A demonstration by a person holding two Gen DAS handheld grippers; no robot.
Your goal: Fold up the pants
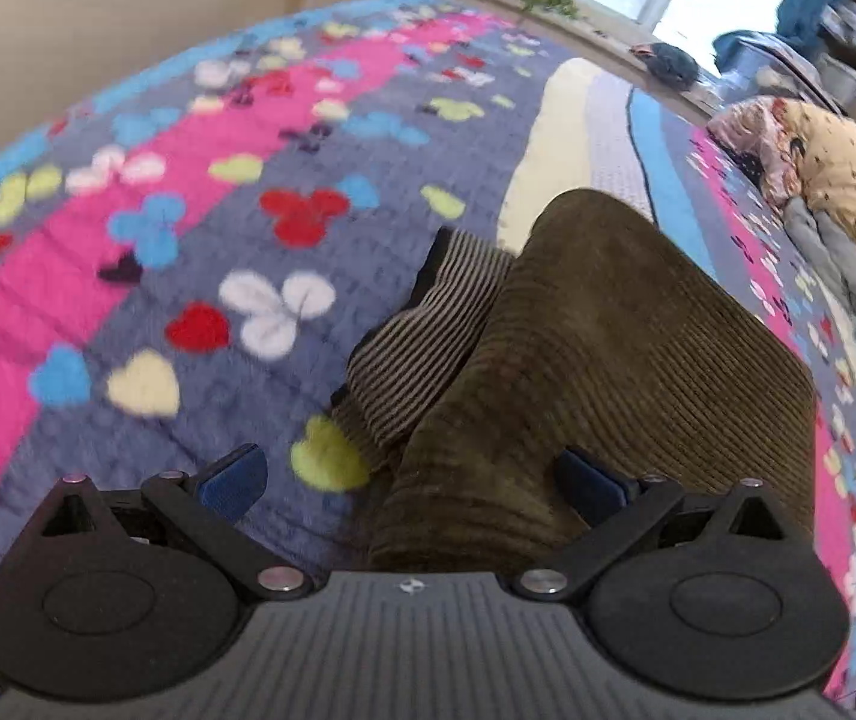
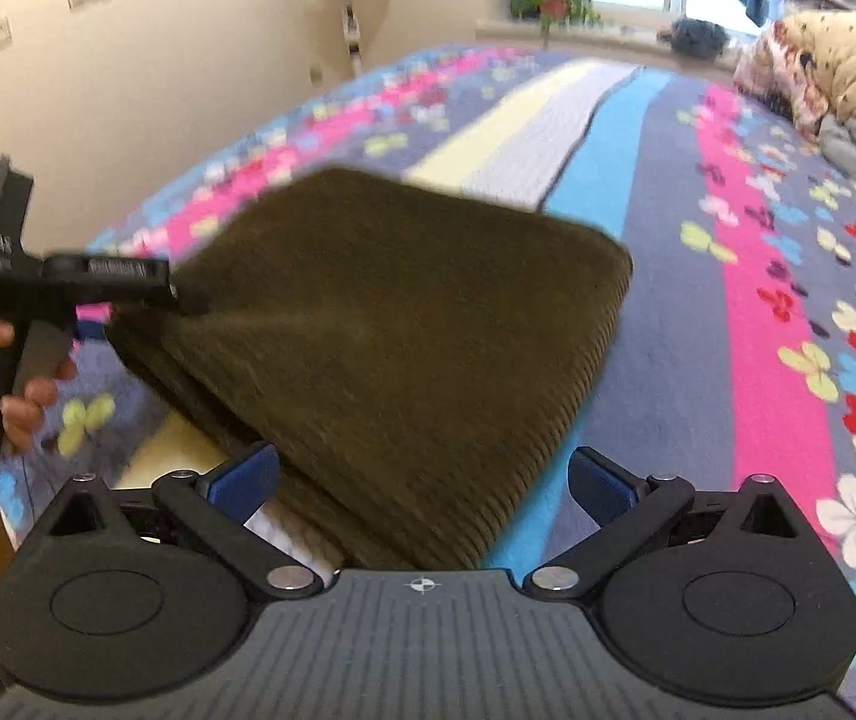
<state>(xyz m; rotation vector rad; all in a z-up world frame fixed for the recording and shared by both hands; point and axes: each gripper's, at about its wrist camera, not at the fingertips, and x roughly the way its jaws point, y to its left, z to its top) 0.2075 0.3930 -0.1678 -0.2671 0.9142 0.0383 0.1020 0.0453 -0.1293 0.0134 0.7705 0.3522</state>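
Over the flowered bedspread (image 2: pixel 746 276), both sets of blue fingers (image 1: pixel 235 483) (image 2: pixel 246 483) spread wide around olive corduroy pants (image 2: pixel 392 336), gripping nothing; no legible writing

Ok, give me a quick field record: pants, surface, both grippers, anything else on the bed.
pants: olive corduroy pants, folded, striped lining showing at one edge
surface: patterned bedspread
left gripper: jaws open, pants between them
right gripper: jaws open, pants edge between them
other: bundled quilt at far right of the bed
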